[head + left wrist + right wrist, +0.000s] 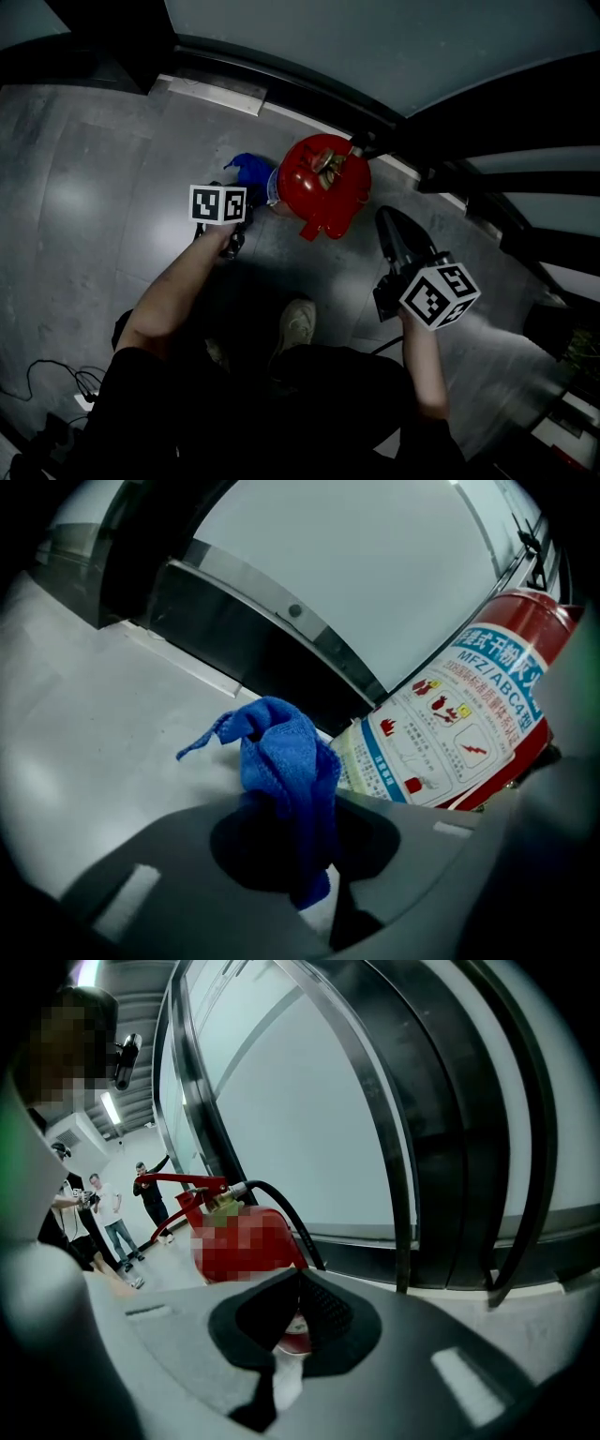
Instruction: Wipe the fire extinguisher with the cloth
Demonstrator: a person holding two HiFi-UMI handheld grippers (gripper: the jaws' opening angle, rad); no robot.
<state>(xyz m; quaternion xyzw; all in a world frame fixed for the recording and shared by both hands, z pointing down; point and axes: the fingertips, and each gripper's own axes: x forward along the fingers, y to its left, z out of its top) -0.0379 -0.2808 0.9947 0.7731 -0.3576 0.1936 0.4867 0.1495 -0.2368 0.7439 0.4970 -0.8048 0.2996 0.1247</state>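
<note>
The red fire extinguisher (323, 183) stands on the grey floor by the glass wall; its white label (450, 719) fills the right of the left gripper view. My left gripper (298, 841) is shut on a blue cloth (281, 757), which bunches up out of the jaws just left of the extinguisher body. From the head view the cloth (248, 169) sits beside the cylinder with the left gripper (244, 187) under it. My right gripper (388, 220) hangs to the right of the extinguisher, jaws shut and holding nothing. Its own view (298, 1286) shows the extinguisher (248, 1241) and black hose (286, 1213) ahead.
A glass wall with dark frames (309, 84) runs behind the extinguisher. My shoe (298, 323) is on the floor below it. Cables (61, 375) lie at the lower left. Several people (112, 1213) stand far off in the right gripper view.
</note>
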